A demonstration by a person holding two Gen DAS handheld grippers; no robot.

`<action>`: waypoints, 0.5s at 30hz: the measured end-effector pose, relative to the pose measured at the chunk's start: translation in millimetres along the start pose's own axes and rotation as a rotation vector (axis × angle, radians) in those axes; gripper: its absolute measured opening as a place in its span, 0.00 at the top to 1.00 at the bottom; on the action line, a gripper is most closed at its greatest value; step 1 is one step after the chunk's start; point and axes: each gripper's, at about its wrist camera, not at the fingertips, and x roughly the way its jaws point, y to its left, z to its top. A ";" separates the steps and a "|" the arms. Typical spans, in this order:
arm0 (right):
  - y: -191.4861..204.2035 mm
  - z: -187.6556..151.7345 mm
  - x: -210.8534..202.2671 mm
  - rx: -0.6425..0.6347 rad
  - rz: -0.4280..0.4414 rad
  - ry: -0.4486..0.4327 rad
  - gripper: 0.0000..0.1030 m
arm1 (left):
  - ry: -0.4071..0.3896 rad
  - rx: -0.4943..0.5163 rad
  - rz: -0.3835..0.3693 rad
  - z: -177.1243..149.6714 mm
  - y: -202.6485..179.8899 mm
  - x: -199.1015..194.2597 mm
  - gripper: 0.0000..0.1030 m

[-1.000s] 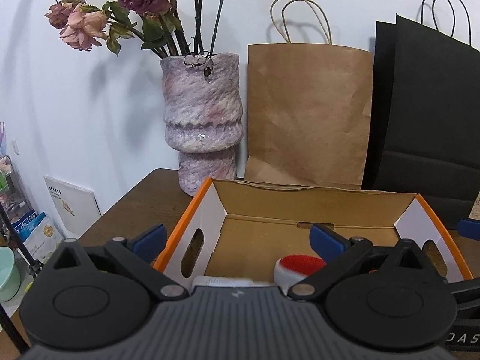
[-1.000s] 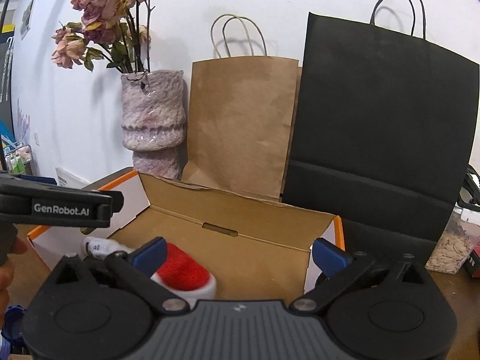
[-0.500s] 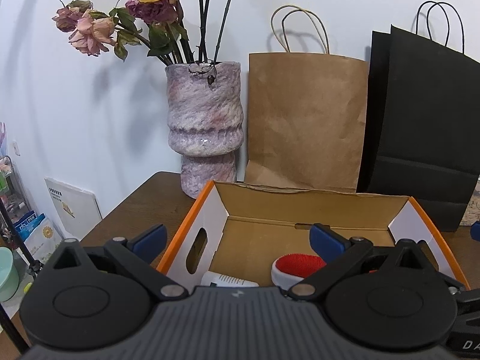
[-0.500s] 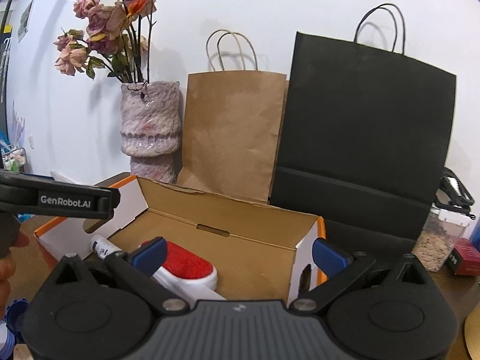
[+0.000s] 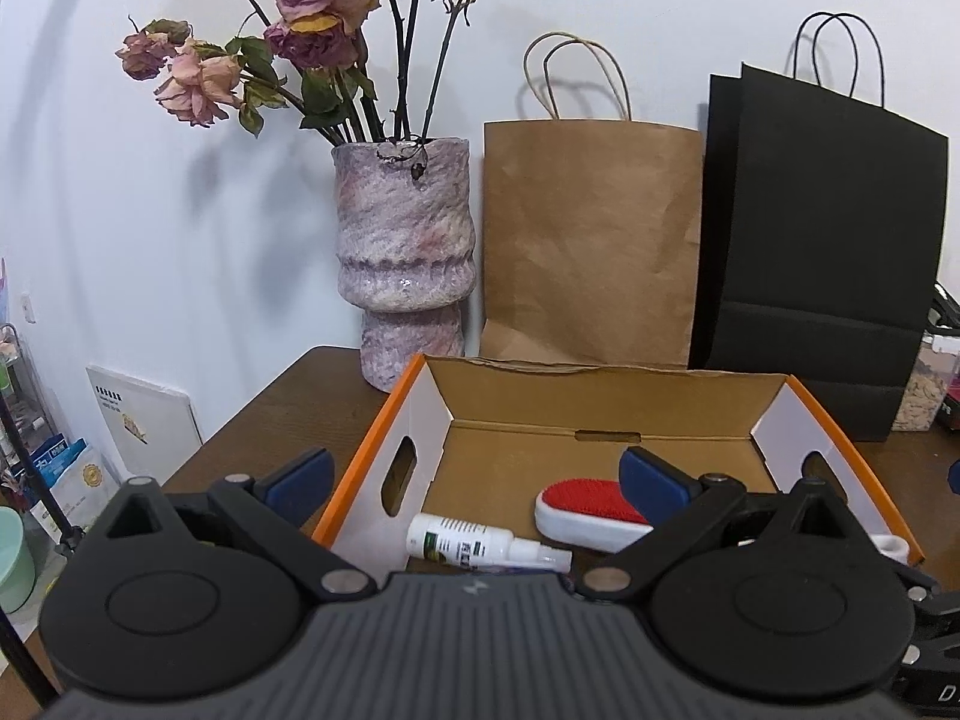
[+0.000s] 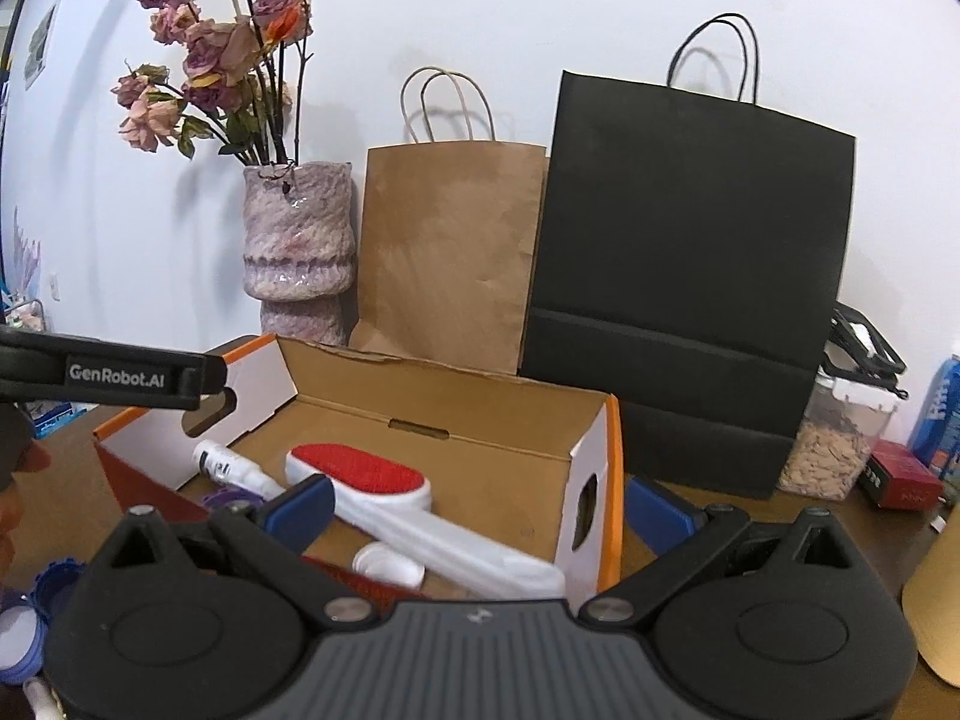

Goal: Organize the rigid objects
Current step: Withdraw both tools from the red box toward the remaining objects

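The left gripper (image 5: 474,474) hangs above the near rim of the orange-edged cardboard box (image 5: 384,420), its jaws spread wide and released, gripping nothing. Inside the box, a white spray bottle (image 5: 474,543) lies on its side near the left wall, and a red-faced lint brush (image 5: 591,510) lies just right of it. The right gripper (image 6: 477,507) is likewise wide open and empty, its blue pads straddling the box's right end wall over the brush's white handle.

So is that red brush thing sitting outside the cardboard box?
No, the red brush lies inside the cardboard box, on its floor beside a white spray bottle.
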 end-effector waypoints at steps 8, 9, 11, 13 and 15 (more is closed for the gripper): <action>1.9 -14.7 -27.3 0.026 -0.030 -0.002 0.00 | -0.030 0.011 -0.018 -12.1 -0.8 -27.7 0.00; 2.6 -15.8 -30.7 0.029 -0.029 -0.004 0.00 | -0.034 0.012 -0.022 -13.4 -0.7 -31.4 0.00; 3.9 -18.4 -39.7 0.036 -0.030 -0.010 0.00 | -0.043 0.014 -0.026 -16.6 0.6 -39.6 0.00; 5.4 -20.8 -47.7 0.043 -0.031 -0.014 0.00 | -0.050 0.017 -0.028 -19.8 1.9 -46.5 0.00; 7.2 -23.6 -56.3 0.049 -0.035 -0.020 0.00 | -0.055 0.017 -0.032 -23.4 3.5 -53.0 0.00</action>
